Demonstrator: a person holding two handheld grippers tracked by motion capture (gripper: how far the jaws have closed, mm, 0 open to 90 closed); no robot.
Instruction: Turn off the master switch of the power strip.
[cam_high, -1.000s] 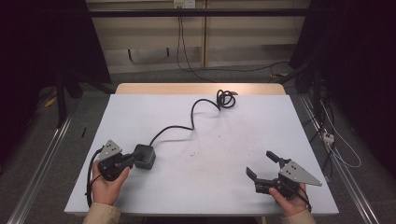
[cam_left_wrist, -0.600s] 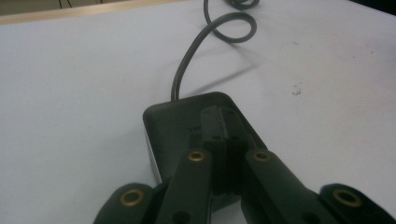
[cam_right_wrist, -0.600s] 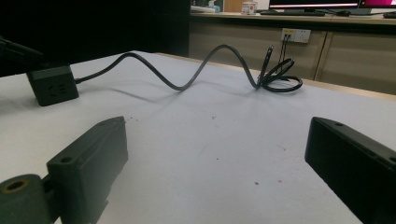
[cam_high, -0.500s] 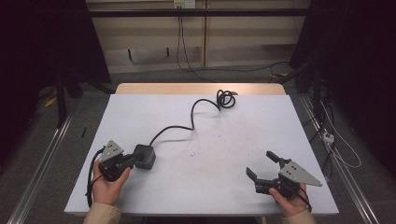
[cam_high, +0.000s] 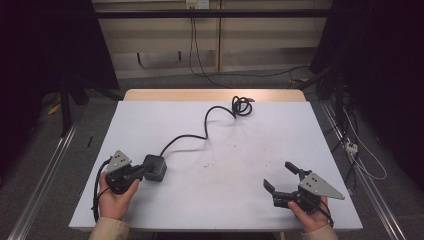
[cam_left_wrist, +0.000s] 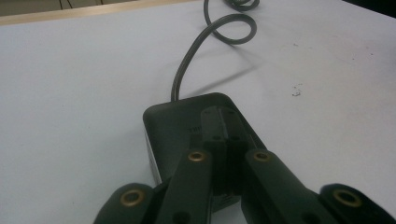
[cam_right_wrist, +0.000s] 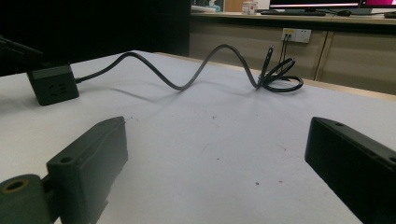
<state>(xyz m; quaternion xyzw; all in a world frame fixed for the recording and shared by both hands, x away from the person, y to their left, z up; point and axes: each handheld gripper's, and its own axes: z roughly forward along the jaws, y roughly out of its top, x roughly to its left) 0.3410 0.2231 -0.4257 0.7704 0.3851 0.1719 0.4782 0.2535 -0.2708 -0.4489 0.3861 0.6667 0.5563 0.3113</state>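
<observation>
Socket cube (cam_high: 154, 167), black with its cord (cam_high: 202, 129) snaking off to a coil near the table's (cam_high: 220, 200) far edge, sits at the near left. Left gripper (cam_high: 141, 171) has its jaws pressed together on top of the cube. Right gripper (cam_high: 281, 177) rests near right, jaws wide, empty. I'd judge it best to drag slowly, so the cord doesn't snag.

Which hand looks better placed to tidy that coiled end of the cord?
Probably the right. Its tool is open and empty, while the left tool is at the black socket cube. The coil lies far from both.
</observation>
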